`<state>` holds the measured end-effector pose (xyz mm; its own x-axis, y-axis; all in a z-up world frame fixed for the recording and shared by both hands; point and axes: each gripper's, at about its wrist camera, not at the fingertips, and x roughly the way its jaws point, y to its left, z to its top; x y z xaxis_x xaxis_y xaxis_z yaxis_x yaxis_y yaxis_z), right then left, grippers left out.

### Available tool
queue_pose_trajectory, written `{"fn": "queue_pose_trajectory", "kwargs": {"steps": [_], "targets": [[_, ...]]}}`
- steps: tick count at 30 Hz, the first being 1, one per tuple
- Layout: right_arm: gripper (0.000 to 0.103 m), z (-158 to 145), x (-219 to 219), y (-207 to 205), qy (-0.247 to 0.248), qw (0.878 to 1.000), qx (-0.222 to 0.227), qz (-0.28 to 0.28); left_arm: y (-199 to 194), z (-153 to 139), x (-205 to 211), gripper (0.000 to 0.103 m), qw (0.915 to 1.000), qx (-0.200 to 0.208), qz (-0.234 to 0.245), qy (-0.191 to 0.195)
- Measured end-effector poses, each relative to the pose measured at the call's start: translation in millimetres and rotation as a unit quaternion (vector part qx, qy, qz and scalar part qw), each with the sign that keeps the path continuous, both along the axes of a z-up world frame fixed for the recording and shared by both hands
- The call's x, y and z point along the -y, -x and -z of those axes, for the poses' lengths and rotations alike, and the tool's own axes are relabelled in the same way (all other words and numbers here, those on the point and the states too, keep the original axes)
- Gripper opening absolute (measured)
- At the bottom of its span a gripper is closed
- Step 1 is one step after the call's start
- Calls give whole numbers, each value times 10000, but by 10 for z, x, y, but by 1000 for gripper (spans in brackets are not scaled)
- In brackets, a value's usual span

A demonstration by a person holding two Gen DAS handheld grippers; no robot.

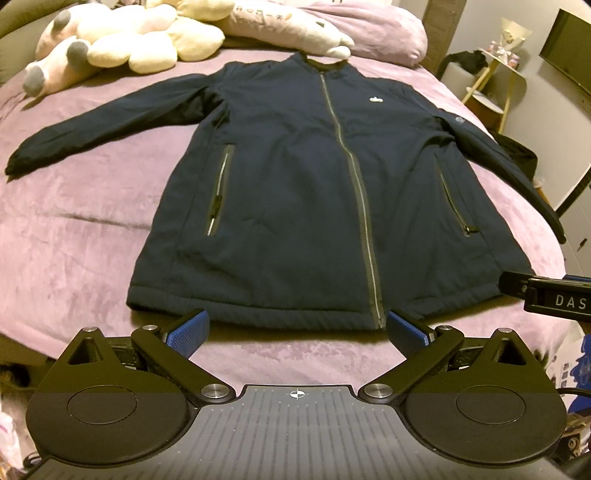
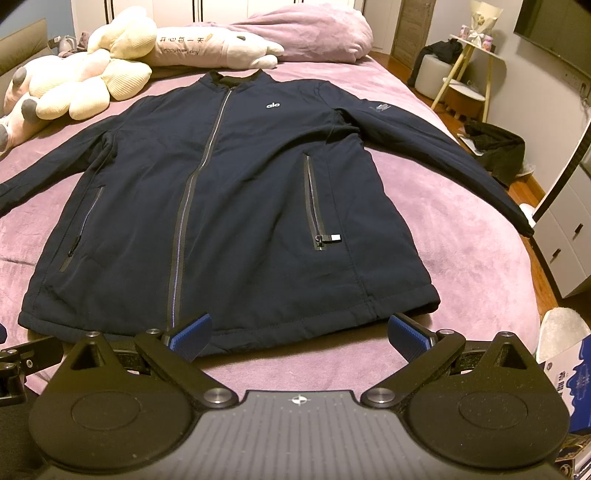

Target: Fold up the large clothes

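Folding has not begun: the navy jacket (image 1: 306, 192) lies face up and zipped on the purple bed (image 1: 74, 236), collar at 12 o'clock, hem at 6 o'clock, both sleeves spread out toward 9 and 3 o'clock. The left tool (image 1: 297, 328) hovers just short of the hem with its blue pads wide apart, gripping nothing; the right tool (image 2: 300, 332) hangs likewise at the hem, spread open and empty. By my reading this is the approach before a first fold. The next move likely calls for each tool to close on a sleeve or a side edge and carry it across the front, keeping the padded cloth flat.

Plush toys (image 1: 122, 40) and a lilac pillow (image 2: 303, 33) crowd the bed at 12 o'clock, touching or just beside the collar, so folding upward has little room. The sleeve (image 2: 461, 173) at 3 o'clock reaches the bed's edge and could slip off.
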<state>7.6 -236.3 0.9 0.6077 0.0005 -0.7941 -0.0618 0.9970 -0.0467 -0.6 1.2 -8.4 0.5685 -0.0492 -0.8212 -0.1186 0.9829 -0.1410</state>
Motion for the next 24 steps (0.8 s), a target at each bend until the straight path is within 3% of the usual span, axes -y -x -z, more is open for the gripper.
{"fn": "queue_pose_trajectory", "kwargs": {"steps": [24], "targets": [[101,21,0,-6,-35,10000,-36,35,20,-3,12,103,10000,22,11,18]]}}
